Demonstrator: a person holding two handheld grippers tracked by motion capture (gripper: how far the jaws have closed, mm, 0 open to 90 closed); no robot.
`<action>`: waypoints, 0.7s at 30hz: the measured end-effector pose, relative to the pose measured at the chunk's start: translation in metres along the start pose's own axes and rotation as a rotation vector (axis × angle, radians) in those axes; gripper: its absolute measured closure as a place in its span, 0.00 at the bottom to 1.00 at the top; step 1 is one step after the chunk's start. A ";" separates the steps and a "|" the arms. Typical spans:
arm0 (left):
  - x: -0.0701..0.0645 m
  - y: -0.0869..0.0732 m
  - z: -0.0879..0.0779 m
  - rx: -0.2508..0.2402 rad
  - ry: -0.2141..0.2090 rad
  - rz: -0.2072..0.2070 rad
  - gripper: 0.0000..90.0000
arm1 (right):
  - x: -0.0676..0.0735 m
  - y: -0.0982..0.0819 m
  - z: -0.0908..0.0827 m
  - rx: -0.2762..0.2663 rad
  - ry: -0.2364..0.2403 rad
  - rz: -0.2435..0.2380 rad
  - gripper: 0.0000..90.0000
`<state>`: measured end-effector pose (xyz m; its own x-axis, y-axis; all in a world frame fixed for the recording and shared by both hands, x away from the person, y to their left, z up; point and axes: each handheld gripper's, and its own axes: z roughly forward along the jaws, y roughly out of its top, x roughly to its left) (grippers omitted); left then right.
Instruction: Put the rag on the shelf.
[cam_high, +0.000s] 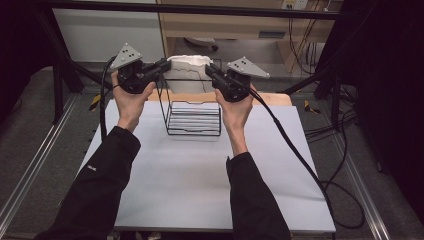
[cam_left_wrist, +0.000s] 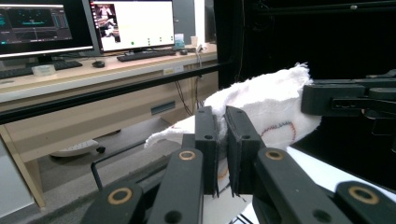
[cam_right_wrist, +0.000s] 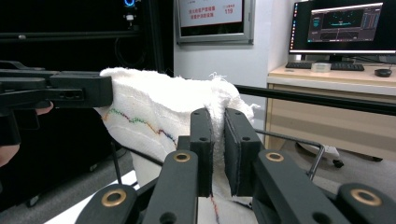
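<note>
White cloth (cam_high: 188, 64) hangs stretched between the two grippers above the far end of a black wire rack (cam_high: 193, 111), which stands on the far middle of the white table (cam_high: 200, 175) in the high view. The left gripper (cam_high: 162, 65) pinches the cloth's left edge and the right gripper (cam_high: 209, 68) its right edge, both held up over the rack's top rail by the person's hands, arms in black sleeves coming from the near side.

In the left gripper view, the left gripper (cam_left_wrist: 222, 140) has its jaws nearly together, clamped on a fold of the cloth (cam_left_wrist: 268, 105), whose face shows a thin coloured stitched line. The other gripper bites the cloth's far edge at the right.

In the right gripper view, the right gripper (cam_right_wrist: 218, 144) is likewise narrow, its jaws pressed on the cloth (cam_right_wrist: 154, 112). The left gripper grips the far corner at the left, and the rack's wire (cam_right_wrist: 299, 142) runs below.
</note>
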<state>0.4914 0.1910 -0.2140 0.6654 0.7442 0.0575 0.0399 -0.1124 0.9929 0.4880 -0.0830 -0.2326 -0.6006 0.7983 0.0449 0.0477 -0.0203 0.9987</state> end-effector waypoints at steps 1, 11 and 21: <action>-0.001 -0.001 0.000 -0.002 -0.002 0.000 0.93 | 0.000 -0.001 -0.001 0.004 -0.001 -0.003 0.92; -0.004 -0.010 -0.002 0.034 0.007 0.019 0.93 | -0.001 -0.010 -0.001 0.020 -0.005 -0.023 0.92; 0.005 -0.005 0.011 0.053 0.040 -0.005 0.93 | -0.004 -0.003 0.010 0.027 -0.026 -0.028 0.92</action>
<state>0.5028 0.1882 -0.2197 0.6348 0.7705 0.0578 0.0829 -0.1423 0.9863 0.4981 -0.0800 -0.2360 -0.5813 0.8135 0.0164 0.0533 0.0180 0.9984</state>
